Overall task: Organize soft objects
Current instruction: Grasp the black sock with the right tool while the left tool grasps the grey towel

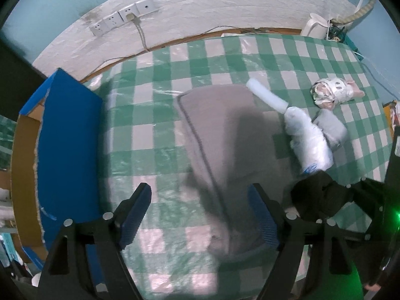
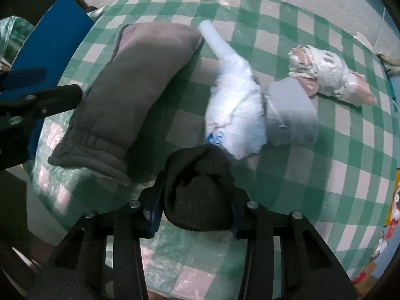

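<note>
Your worktop [image 1: 175, 80], the round surface under a green-and-white checked cloth with a clear plastic cover, carries everything here; take the long grey fleece mitten-shaped pouch with piped edges [image 2: 130, 85] as your landmark. Left of it, at the worktop's edge, stands the open blue cardboard box with a brown inside [image 1: 67, 135], probably where the soft things are meant to go. Just right of the pouch lies the white plastic-wrapped bundle with a pale tube sticking out [image 2: 235, 105], then the small grey fabric roll [image 2: 290, 112] touching it, and beyond that the taped, pinkish crumpled bundle [image 2: 332, 75].

The pouch's long axis runs away from your left gripper [image 1: 200, 215], whose jaws stand wide apart over its near cuffed end, pressing nothing. That hand is the nearer one to it; the box lies to its left.

Your right gripper [image 2: 197, 200] is clamped on the black rolled sock-like ball [image 2: 200, 187], held just in front of the white bundle.

Blue print shows on the white bundle's wrapper, too blurred to read.
</note>
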